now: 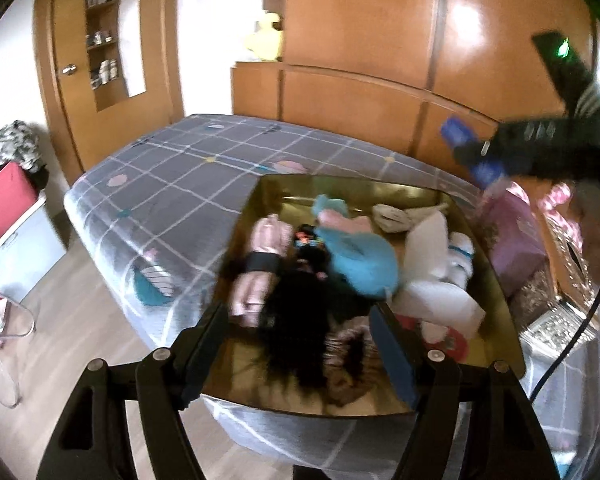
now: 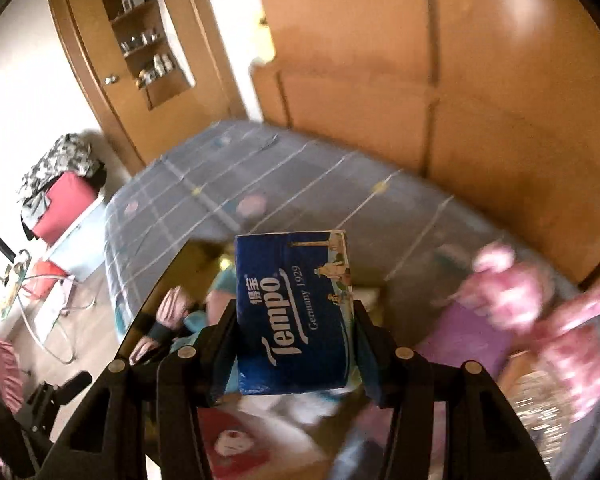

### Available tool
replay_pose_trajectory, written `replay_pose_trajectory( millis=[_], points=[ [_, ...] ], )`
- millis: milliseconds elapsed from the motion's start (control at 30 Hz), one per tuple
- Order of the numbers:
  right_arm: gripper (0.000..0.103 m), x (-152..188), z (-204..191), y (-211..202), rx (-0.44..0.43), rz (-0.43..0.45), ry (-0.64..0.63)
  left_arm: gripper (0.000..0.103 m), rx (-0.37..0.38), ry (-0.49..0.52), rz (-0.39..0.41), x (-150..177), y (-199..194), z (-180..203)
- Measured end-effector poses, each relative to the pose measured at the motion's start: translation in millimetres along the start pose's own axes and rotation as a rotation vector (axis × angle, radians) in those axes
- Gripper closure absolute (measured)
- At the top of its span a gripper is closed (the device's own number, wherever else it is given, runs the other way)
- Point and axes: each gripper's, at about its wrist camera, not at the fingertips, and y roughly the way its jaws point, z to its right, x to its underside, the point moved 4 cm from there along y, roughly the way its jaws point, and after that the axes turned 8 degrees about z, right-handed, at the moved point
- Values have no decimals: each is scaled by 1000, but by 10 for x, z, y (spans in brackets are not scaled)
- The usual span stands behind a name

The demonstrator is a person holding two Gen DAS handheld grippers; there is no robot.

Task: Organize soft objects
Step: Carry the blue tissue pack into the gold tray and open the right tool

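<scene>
A gold, shiny tray [image 1: 340,188] lies on the bed and holds several soft things: a black furry piece [image 1: 300,320], a blue plush [image 1: 356,256], a pink cloth with a black band [image 1: 260,256] and white items [image 1: 432,264]. My left gripper [image 1: 298,352] hovers over the tray's near edge, open, with the black fur showing below between its fingers. My right gripper [image 2: 294,320] is shut on a blue Tempo tissue pack [image 2: 292,264], carried above the tray [image 2: 160,292]. In the left wrist view the right gripper [image 1: 472,152] shows blurred at the upper right.
The bed [image 1: 204,168] has a grey checked sheet. A purple box [image 1: 512,236] and a pink patterned bag [image 2: 520,292] sit right of the tray. A wooden wardrobe [image 1: 360,40] stands behind the bed. A red case [image 1: 4,208] and a wire frame [image 1: 12,320] stand at the left on the floor.
</scene>
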Motion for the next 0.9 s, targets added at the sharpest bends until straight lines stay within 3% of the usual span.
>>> replay_pose_trajectory(
  millis=[133,367,600,900],
  points=[
    [51,257,-205,395,-24,-85,30,28,-22,-27,-3,0,20,-125],
    [49,572,-254,861,92,-160,-8,19,-27,-41,-1,-4,35,-151],
    [42,597,-253,710,70,-148,-15,13,-27,-38,5,-22,9,-98],
    [39,593,-295,342,65,-58,-5,7,-42,-37,23,-46,-61,-69]
  ],
)
